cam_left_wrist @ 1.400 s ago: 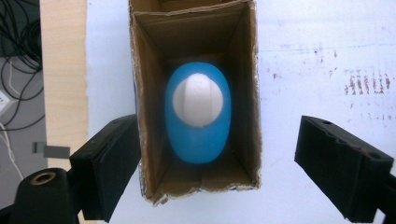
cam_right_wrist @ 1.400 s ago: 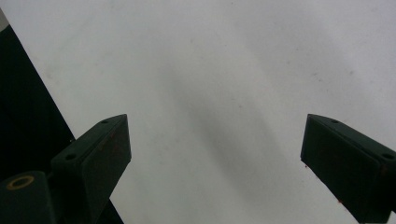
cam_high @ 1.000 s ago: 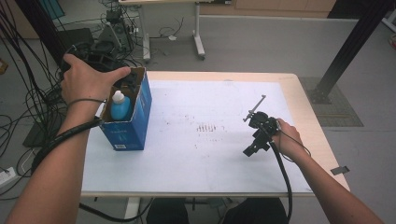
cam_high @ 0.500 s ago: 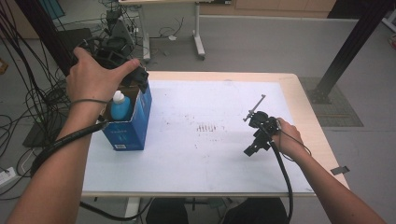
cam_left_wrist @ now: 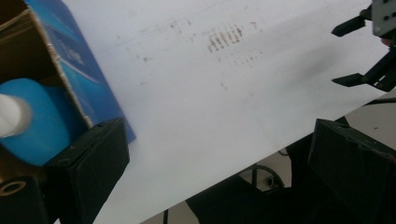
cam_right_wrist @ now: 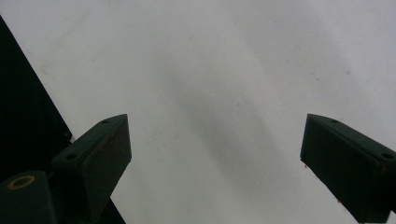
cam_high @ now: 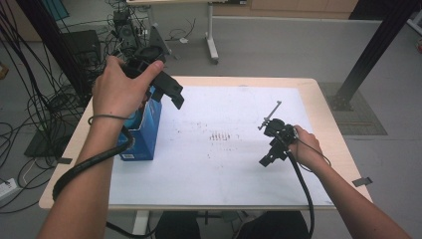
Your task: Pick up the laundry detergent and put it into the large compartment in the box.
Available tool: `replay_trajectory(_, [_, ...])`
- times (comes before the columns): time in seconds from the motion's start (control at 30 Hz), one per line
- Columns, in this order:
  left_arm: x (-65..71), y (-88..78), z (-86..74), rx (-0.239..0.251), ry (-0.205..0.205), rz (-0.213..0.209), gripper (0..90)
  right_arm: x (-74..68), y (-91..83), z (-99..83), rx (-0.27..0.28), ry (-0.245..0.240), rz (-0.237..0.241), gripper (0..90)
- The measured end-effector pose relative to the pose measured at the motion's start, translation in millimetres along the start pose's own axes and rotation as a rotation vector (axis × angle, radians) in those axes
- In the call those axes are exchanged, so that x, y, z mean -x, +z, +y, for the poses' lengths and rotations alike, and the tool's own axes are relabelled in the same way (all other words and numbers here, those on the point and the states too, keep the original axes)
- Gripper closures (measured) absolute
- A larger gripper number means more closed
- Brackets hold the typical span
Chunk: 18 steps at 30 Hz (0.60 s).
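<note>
While cables tangle on the floor (cam_high: 30, 119) beyond the table's left edge, the white sheet (cam_high: 234, 149) covering the table (cam_high: 326, 114) carries faint brown smudges (cam_high: 223, 136) near its middle; nothing lies between the two grippers. At the left edge stands an open blue box (cam_high: 144, 132), its cardboard flap raised, with a blue bottle (cam_left_wrist: 32, 121) and its white cap (cam_left_wrist: 11, 114) inside. The left gripper (cam_high: 166, 92) hangs above the box, jaws spread wide and empty; the right gripper (cam_high: 271, 144) rests low over the sheet, well apart, jaws likewise released.
</note>
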State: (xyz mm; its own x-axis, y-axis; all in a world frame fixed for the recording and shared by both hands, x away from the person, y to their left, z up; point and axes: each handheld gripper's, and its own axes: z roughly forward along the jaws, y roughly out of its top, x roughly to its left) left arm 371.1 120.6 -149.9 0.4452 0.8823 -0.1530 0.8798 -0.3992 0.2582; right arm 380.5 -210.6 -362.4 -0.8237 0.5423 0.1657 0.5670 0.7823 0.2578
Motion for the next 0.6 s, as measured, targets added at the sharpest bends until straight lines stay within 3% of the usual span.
replay_trajectory(0.2, [14.3, 14.5, 0.8, -0.015, 0.031, -0.057, 5.6, -1.1, 0.8, 0.3, -0.001, -0.002, -0.003, 8.6])
replay_trajectory(0.5, [35.3, 31.4, 2.3, -0.019, 0.064, -0.097, 5.6, -0.3, -0.8, 0.1, 0.008, 0.005, 0.000, 8.6])
replay_trajectory(0.6, [41.2, 41.2, 2.9, -0.033, 0.068, -0.089, 5.6, 0.3, -1.1, -0.4, 0.012, 0.007, 0.002, 8.6])
